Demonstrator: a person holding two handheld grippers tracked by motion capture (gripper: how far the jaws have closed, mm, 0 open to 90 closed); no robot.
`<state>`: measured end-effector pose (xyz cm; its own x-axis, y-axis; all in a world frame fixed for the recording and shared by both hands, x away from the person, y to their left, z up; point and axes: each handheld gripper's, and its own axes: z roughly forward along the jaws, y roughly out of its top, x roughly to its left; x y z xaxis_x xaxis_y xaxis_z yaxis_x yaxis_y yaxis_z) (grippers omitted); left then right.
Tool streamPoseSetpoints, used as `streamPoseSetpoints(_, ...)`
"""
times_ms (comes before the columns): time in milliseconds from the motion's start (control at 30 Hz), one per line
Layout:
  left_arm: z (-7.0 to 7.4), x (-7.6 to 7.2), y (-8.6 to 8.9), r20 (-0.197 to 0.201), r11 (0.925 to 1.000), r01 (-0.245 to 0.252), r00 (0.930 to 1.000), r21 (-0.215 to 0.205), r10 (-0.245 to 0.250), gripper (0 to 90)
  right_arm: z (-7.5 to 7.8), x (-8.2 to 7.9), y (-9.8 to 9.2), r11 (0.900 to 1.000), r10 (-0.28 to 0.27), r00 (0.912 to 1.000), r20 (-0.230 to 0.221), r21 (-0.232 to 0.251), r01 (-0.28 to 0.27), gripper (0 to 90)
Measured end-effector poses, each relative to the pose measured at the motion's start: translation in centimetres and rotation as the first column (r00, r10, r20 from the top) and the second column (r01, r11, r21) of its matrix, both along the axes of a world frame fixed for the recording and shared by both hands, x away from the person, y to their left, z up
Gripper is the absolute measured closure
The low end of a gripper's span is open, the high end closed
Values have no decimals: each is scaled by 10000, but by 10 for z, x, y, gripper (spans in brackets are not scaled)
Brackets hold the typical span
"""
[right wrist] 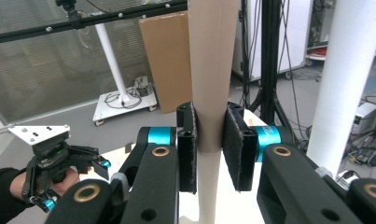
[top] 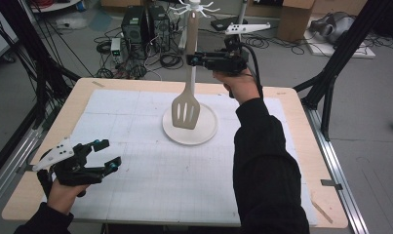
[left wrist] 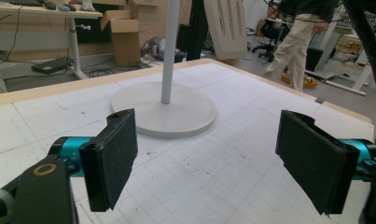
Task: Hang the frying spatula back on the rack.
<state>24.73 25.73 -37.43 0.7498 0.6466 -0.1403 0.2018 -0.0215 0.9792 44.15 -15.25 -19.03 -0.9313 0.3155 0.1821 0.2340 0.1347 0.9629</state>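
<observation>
A beige slotted spatula hangs upright over the round white base of a hook stand. My right gripper is shut on its handle, pads pressing both sides. The stand's white pole rises just beside the handle, and its white hooks spread out at the top. My left gripper rests low at the table's near left, open with nothing between its pads. In the left gripper view the base, the pole and the spatula blade lie ahead.
A white gridded mat covers the wooden table. Computers and cables crowd the floor behind it, with black frame legs at the right. A cardboard box and a standing person are in the background.
</observation>
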Motion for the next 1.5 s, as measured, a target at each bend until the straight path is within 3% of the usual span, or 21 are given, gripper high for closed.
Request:
streamPoseSetpoints(300, 0, 0, 1, -22, 10000, 28, 10000, 1, -28, 215, -6, 5, 4, 9999, 130, 9997, -186, -101, -132, 765)
streamPoseSetpoints(733, -1, 0, 2, 5, 10000, -17, 10000, -71, 17, 217, -13, 9, 4, 9990, -358, 9988, -340, -270, 349, 759)
streamPoseSetpoints(800, -2, 0, 3, -15, 10000, -39, 10000, -88, 39, 217, -15, 6, 4, 9984, -509, 9984, -253, -251, 502, 717)
streamPoseSetpoints(900, -4, 0, 4, -46, 9999, -81, 10000, -63, 81, 217, -15, -4, 0, 9936, -1083, 9941, 79, -320, 1085, 529)
streamPoseSetpoints(1000, -5, 0, 6, -123, 9996, -209, 9997, -165, 207, 217, -19, -24, -8, 9750, -1911, 9774, 906, -971, 1997, 445)
streamPoseSetpoints(1133, -8, 1, 9, -171, 9985, -429, 9990, -343, 423, 217, -38, -59, -24, 9226, -3174, 9281, 1946, -1627, 3497, 312)
streamPoseSetpoints(1267, -9, 2, 10, -214, 9976, -601, 9980, -338, 594, 216, -71, -97, -48, 8952, -3692, 9032, 2190, -1771, 4089, 205)
streamPoseSetpoints(1333, -10, 3, 11, -208, 9969, -699, 9974, -357, 692, 216, -94, -122, -65, 8818, -3921, 8923, 2240, -1849, 4339, 190)
streamPoseSetpoints(1367, -10, 4, 11, -215, 9968, -723, 9972, -355, 716, 216, -105, -136, -76, 8680, -4118, 8810, 2330, -1940, 4571, 185)
streamPoseSetpoints(1400, -10, 4, 11, -216, 9963, -771, 9969, -372, 763, 216, -112, -144, -82, 8637, -4172, 8760, 2422, -1943, 4651, 185)
streamPoseSetpoints(1467, -10, 5, 10, -191, 9961, -825, 9965, -308, 819, 216, -129, -164, -100, 8480, -4570, 8544, 2473, -1687, 5024, 178)
streamPoseSetpoints(1500, -10, 5, 10, -186, 9960, -847, 9963, -284, 842, 216, -139, -175, -109, 8325, -4894, 8382, 2407, -1572, 5312, 163)
